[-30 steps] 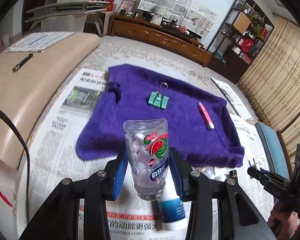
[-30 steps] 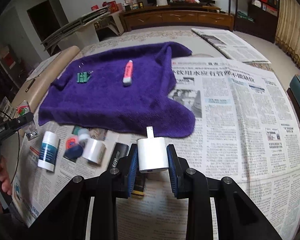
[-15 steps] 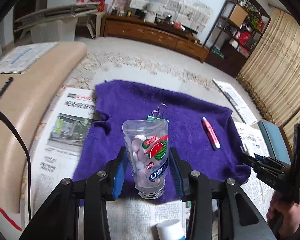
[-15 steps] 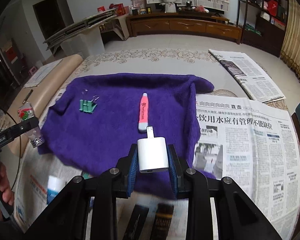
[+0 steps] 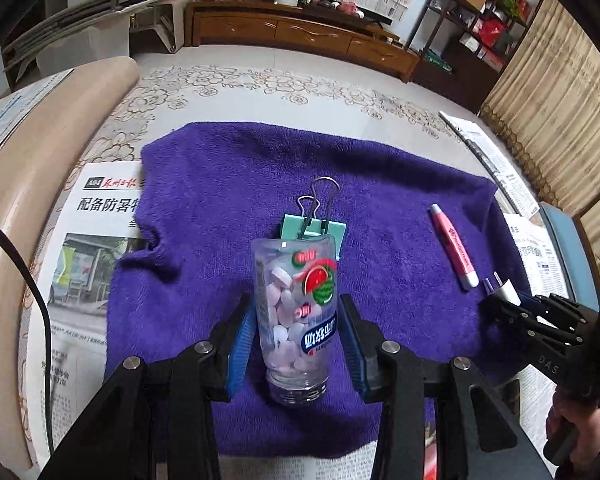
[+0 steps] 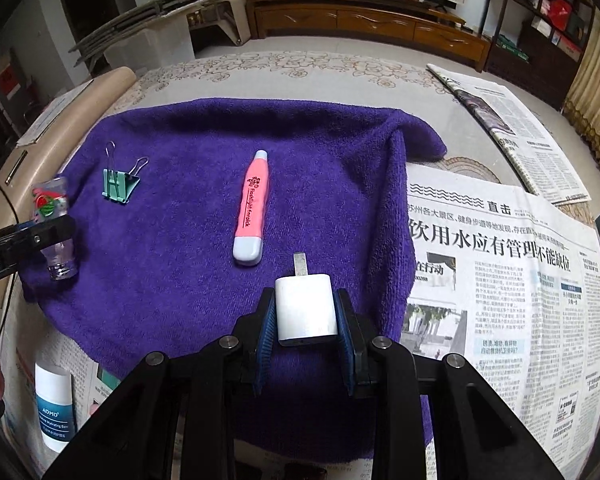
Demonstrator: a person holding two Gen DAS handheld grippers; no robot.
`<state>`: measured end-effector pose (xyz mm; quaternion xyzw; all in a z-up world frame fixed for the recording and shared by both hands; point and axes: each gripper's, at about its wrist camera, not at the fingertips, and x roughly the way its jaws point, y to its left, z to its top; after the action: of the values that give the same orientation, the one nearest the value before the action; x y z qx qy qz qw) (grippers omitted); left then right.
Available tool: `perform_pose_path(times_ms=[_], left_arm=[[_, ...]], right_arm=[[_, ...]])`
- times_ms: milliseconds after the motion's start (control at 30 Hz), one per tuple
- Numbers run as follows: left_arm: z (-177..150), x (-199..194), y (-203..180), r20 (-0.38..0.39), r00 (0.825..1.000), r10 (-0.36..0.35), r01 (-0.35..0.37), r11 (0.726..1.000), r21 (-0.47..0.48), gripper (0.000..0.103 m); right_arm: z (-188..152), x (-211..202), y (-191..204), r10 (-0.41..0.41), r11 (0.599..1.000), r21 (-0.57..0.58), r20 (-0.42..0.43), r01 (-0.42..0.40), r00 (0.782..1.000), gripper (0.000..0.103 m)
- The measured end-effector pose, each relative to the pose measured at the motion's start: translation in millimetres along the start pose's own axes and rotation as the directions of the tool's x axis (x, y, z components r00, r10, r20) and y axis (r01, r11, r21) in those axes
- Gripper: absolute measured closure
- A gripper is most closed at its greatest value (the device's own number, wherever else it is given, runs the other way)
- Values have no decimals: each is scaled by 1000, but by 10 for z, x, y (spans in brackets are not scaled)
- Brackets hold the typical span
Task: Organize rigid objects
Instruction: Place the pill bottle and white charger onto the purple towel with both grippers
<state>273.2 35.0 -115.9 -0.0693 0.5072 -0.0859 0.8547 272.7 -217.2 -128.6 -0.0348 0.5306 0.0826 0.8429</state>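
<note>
My left gripper [image 5: 296,336] is shut on a clear candy bottle [image 5: 294,312] with a watermelon label, held cap-down over the near part of the purple towel [image 5: 220,184]. A green binder clip [image 5: 314,228] lies just beyond the bottle. A pink pen-shaped tool [image 5: 454,250] lies to the right. My right gripper [image 6: 306,330] is shut on a white plug charger [image 6: 306,308], over the towel [image 6: 172,264] just near of the pink tool [image 6: 251,210]. The clip [image 6: 120,184] and the bottle [image 6: 56,224] show at the left.
Newspapers [image 6: 500,280] cover the table around the towel. A white ADMD tube [image 6: 54,412] lies on the paper at the near left. A beige padded edge [image 5: 16,184] runs along the left. The right gripper with the charger shows at the right of the left wrist view [image 5: 504,296].
Both grippers have moved forward from above the newspaper to above the purple towel, each still holding its object. The loose items on the paper have dropped out of the left view.
</note>
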Motion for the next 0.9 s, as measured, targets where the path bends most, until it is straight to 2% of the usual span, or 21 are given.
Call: perform_pose_path(times_ms=[267, 600, 667, 700, 767, 900], left_arm=[[-11, 131, 19, -28, 998, 57, -56, 998, 20, 64], [-28, 161, -99, -44, 988, 151, -146, 985, 97, 63], [-38, 164, -121, -48, 985, 168, -162, 981, 110, 60], [-45, 162, -129, -51, 982, 179, -172, 978, 114, 55], [-54, 156, -129, -52, 979, 196, -189, 975, 119, 51], [-69, 148, -133, -53, 970, 238, -229, 964, 137, 39]], right_arm=[[40, 73, 29, 2, 1000, -31, 6, -2, 1000, 77], [-1, 61, 64, 8, 996, -92, 18, -7, 1000, 75], [-16, 46, 67, 24, 995, -102, 10, -23, 1000, 69], [-25, 33, 71, 29, 994, -102, 7, -28, 1000, 67], [-31, -7, 82, 37, 994, -103, 1, -36, 999, 55], [-49, -134, 80, 39, 994, -100, 12, -38, 999, 51]])
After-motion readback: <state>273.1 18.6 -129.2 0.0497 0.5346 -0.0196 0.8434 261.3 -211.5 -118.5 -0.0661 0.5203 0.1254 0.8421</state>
